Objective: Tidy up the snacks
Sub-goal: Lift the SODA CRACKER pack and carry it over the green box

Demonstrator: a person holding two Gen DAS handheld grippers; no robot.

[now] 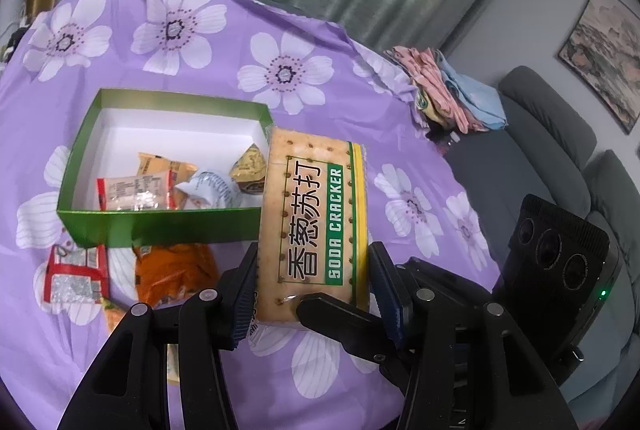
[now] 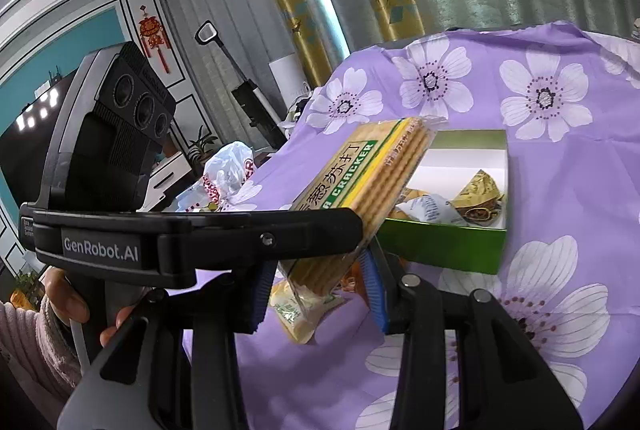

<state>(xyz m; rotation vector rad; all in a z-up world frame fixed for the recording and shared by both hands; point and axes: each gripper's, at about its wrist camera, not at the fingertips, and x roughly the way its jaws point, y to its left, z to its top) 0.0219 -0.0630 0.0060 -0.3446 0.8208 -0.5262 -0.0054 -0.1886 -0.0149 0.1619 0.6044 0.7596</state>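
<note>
Green-labelled soda cracker pack [image 1: 316, 222] between left gripper [image 1: 316, 294] fingers

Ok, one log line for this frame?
left gripper: shut on pack | right gripper: open, astride pack end | box: holds snacks | step: pack not yet boxed

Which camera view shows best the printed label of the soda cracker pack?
The left wrist view: the soda cracker pack faces the camera, its full label readable. The right wrist view shows the pack edge-on, tilted, its label partly hidden behind the other gripper.
</note>
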